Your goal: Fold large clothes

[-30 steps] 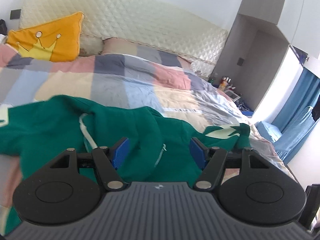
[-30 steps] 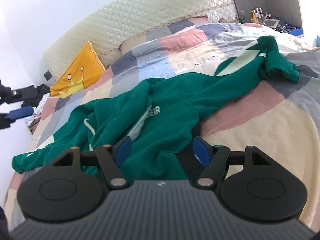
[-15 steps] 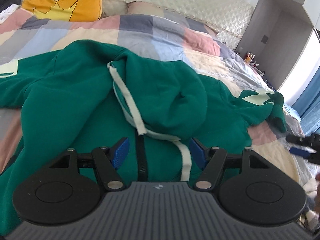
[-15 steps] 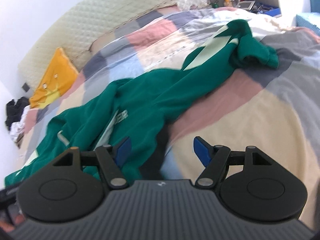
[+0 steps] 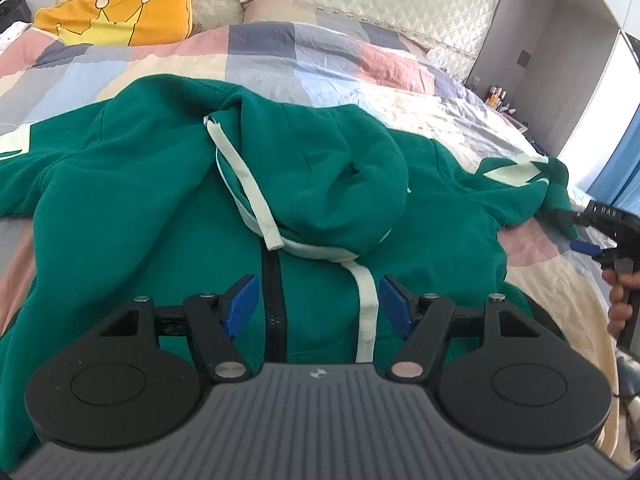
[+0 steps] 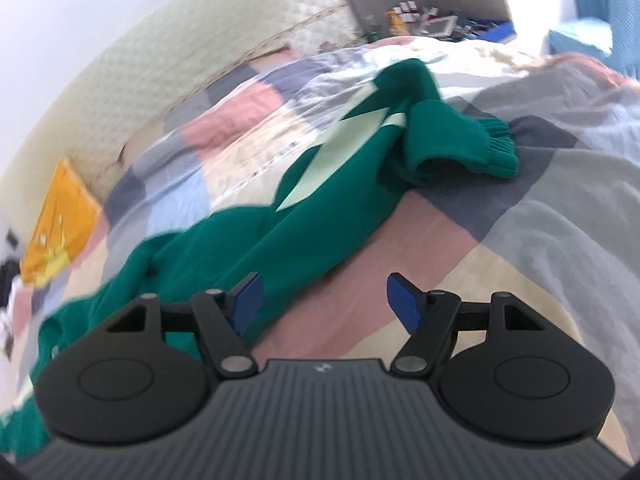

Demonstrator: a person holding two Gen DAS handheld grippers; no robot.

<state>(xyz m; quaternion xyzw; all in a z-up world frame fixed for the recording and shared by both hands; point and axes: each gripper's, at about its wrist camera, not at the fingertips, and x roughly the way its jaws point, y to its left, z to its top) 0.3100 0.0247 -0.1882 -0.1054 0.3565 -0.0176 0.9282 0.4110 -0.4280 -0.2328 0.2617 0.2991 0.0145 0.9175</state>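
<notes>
Garment: a large dark green zip-up hooded sweatshirt is lying spread and rumpled across the bed, its hood bunched toward the middle.
Bed: a patchwork quilt in pink, grey, blue and cream squares is covering it under the sweatshirt.
Left tool: I am holding it over the sweatshirt's chest with its blue pads spread apart and nothing gripped; the black zip and a flat white drawcord are showing between the pads.
Right tool: I am holding it released, pads wide apart, over bare pink quilt just beside the sweatshirt's right sleeve; this view is blurred.
Sleeve end: the ribbed green cuff is lying folded back on the quilt, beyond the right tool.
My right hand: it is gripping the black handle at the left view's right edge.
Head of bed: an orange cushion with a yellow crown is leaning on the cream quilted headboard.
</notes>
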